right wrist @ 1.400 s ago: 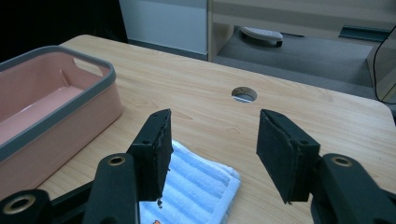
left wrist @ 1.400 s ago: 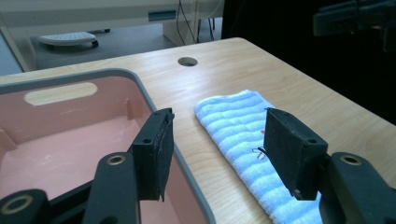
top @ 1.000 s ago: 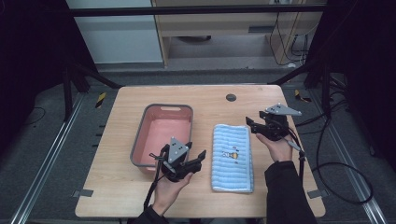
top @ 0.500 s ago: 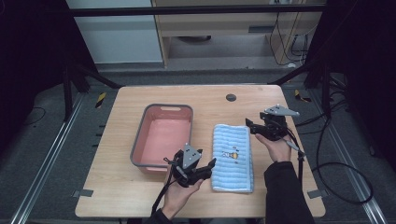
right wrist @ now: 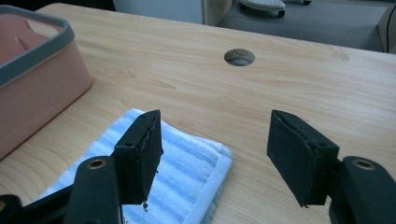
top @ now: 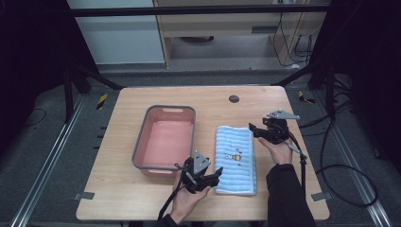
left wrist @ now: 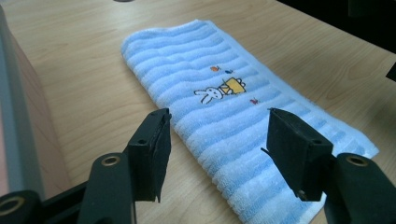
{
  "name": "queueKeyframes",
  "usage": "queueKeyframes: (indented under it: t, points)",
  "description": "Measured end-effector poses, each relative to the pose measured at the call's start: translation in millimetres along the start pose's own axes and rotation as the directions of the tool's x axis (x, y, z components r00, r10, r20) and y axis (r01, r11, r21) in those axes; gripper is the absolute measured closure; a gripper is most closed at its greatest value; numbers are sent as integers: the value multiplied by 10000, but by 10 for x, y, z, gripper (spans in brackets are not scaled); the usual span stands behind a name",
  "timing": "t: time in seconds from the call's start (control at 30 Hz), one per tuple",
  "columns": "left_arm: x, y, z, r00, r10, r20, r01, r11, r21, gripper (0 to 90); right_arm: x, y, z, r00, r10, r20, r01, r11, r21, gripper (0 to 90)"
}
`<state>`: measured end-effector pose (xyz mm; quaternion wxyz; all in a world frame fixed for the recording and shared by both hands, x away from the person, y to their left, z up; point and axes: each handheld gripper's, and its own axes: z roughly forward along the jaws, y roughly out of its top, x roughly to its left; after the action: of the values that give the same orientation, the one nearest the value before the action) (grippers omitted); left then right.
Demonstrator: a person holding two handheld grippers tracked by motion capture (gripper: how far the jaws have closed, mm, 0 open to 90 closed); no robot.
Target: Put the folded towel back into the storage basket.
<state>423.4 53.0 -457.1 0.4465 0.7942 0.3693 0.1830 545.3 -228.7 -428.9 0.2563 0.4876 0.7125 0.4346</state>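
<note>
A folded light-blue striped towel with a small rabbit picture lies flat on the wooden table, right of a pink basin with a grey rim. My left gripper is open at the towel's near left corner; in the left gripper view the towel lies between and beyond its jaws. My right gripper is open at the towel's far right corner. In the right gripper view the folded corner of the towel lies just past the left jaw, and the basin stands at the left.
A round cable hole sits in the table near its far edge, also seen as the hole in the right gripper view. Cables trail from both grippers. Dark floor and metal rails surround the table.
My left gripper has moved right, from beside the basin's near corner to the towel's near left corner. The right gripper has stayed put at the far right corner.
</note>
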Motion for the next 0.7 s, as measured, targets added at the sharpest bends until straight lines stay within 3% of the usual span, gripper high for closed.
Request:
queueKeyframes:
  t: [0.53,0.7]
  points:
    - [-44,-179,229,9999,-43,108,34,9967,814,434,-23,-170,208,9998,119,-158,-111,9988,487,404]
    - [-58,-245,316,10000,-13,81,4,9941,1080,457,-1,-219,300,9998,-146,-165,159,9965,820,425]
